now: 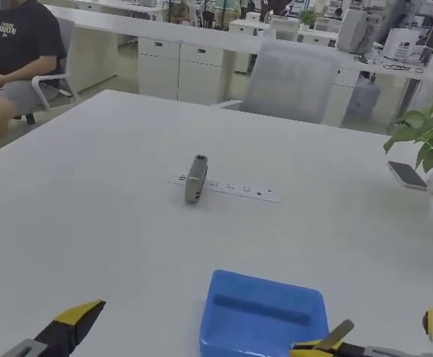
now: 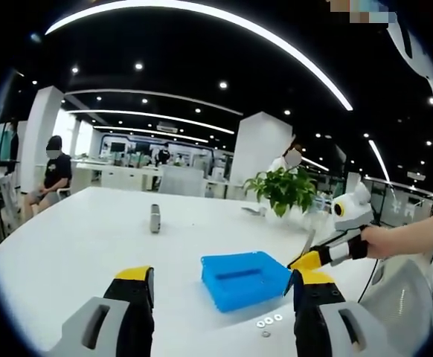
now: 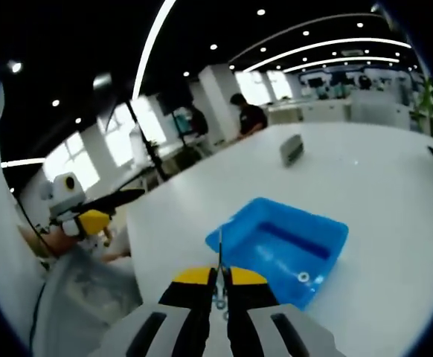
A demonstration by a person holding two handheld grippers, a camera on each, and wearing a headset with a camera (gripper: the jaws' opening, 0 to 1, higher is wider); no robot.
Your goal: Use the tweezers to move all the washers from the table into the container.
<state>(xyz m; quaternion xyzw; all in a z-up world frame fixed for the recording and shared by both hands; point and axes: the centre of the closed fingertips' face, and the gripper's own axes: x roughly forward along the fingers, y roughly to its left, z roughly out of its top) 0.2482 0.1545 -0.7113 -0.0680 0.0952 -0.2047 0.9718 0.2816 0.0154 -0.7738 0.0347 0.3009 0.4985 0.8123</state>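
As the left gripper [image 2: 222, 277] hovers low over the white table [image 2: 75, 253], its 2 yellow-tipped jaws stand wide apart with nothing between them. Framed in that gap sits the blue container [image 2: 242, 277], open side up, close to the near edge of the table. Just in front of it, on the bare tabletop, lies a small cluster of washers [image 2: 268, 321], close together and clear of the container wall. Over to the right gripper [image 3: 219, 277]: its jaws are pinched narrow on the tweezers [image 3: 219, 253], whose thin tips reach up to the container's near corner. Inside the container, 1 washer [image 3: 303, 277] rests on the floor, close to the wall nearest the camera. From the head view, both grippers sit at the bottom edge. The left one is well apart from the container on its left, and the right one is just beside its right corner. Farther up the table, a grey plug block [image 1: 196, 178] stands upright on a flat power strip [image 1: 239, 188]. A phone [image 1: 407, 175] lies near the right edge beside a leafy plant [image 1: 428, 141]. A grey chair [image 1: 291, 78] stands at the far side, and a person [image 1: 15, 52] sits at the far left.
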